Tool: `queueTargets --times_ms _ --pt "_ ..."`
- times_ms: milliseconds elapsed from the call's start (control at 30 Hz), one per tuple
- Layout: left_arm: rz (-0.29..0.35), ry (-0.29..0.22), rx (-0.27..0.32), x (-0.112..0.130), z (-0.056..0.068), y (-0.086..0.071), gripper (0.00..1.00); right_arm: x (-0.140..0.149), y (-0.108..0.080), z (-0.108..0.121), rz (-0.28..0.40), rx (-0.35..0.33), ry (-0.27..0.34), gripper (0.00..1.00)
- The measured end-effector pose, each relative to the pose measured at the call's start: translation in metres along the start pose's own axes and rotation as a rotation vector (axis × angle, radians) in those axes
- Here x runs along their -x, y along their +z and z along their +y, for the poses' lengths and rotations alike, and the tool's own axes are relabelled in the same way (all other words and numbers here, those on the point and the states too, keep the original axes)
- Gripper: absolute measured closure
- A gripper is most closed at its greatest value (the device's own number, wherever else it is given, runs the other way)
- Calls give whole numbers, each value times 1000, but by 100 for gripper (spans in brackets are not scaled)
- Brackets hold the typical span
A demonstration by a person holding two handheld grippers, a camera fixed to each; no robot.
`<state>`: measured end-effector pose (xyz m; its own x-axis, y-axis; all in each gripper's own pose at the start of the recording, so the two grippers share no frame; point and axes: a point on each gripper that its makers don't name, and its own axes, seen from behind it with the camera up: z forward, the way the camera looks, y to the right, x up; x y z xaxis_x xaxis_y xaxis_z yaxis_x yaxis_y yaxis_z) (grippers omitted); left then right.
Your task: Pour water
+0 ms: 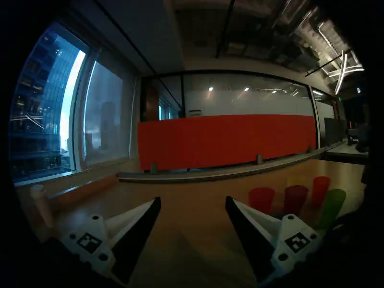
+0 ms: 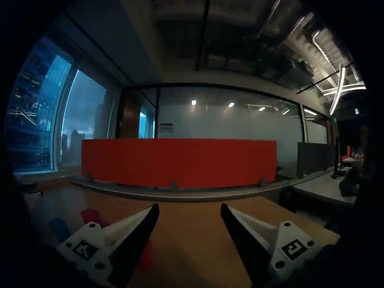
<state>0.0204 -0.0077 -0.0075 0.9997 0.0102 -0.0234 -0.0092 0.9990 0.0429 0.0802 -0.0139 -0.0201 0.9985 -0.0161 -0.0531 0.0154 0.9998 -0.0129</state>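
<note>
While the left gripper (image 1: pixel 192 198) and right gripper (image 2: pixel 189 205) hover open-jawed and empty over the wooden surface (image 1: pixel 206 185), coloured plastic cups (image 1: pixel 295 198) cluster short of its far edge, probably light, thin-walled and easily tipped, best pinched gently mid-wall.

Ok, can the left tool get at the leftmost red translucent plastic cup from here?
Probably yes. The left tool is open and empty, and the red translucent plastic cup stands just ahead, slightly right of its line, with bare wooden table between. The dark red cup beside it leaves little room.
</note>
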Motion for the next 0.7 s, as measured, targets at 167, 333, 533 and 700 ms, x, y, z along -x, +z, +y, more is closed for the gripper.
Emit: queueTargets --times_ms 167,333,533,700 --pt "-2 -15 -2 5 -3 0 0 1 -1 -4 -5 -9 -5 1" --pt "-11 -34 -5 12 -6 1 0 2 -1 -5 -8 -13 -3 1" --pt "-16 -61 -8 14 -11 2 0 0 -2 -5 -7 -12 -6 1" --pt "-20 -63 -4 15 -11 3 0 -2 -1 -5 -2 -12 -4 1"
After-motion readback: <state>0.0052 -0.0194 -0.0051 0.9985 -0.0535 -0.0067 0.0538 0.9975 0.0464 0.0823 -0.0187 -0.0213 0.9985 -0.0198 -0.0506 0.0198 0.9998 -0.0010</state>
